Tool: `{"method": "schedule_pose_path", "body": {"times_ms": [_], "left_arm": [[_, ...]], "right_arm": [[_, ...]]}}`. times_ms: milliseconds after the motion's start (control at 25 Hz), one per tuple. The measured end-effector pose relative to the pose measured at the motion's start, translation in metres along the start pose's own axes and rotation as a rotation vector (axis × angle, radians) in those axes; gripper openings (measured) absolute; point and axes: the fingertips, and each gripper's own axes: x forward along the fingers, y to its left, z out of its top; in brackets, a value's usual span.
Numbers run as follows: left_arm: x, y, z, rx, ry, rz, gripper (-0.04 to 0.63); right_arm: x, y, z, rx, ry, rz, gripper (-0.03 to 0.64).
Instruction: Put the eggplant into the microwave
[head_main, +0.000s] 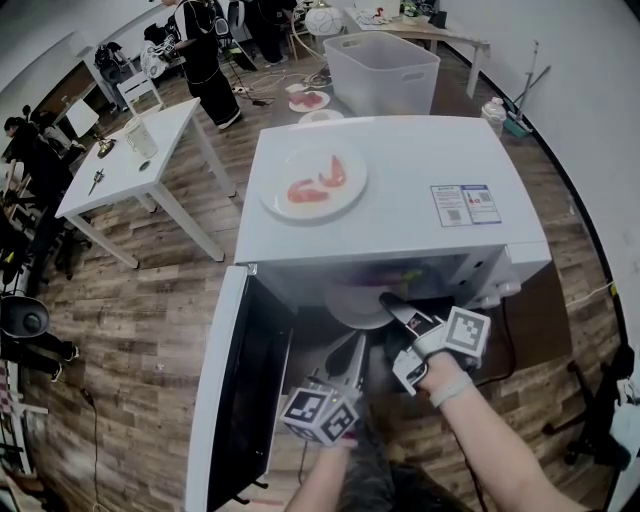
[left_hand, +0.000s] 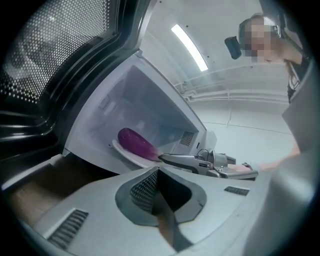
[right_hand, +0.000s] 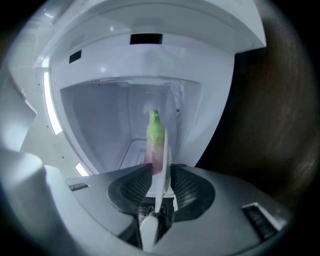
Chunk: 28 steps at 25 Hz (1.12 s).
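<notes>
Inside white microwave (head_main: 400, 160), right gripper (head_main: 390, 303) stands released astride plate (left_hand: 127, 154) bearing eggplant (left_hand: 136, 141) (left gripper (head_main: 357, 345) clenched, empty).

purple eggplant with green stem (right_hand: 154, 132): low end lost behind the edge-on white plate rim (right_hand: 164, 160) and a jaw
white microwave (head_main: 400, 170) cavity: its own roof hides most of it in head view
blue-and-white sticker (head_main: 465, 204), top's right edge: print way too tiny
red food pieces (head_main: 318, 182): no clue what they are
</notes>
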Motion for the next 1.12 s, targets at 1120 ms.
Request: {"method": "schedule_pose_path", "body": {"times_ms": [1120], "left_arm": [[0.014, 0.013, 0.01, -0.001, -0.015, 0.026, 0.0]], "right_arm": [[-0.026, 0.005, -0.024, -0.295, 0.07, 0.05, 0.002]]}}
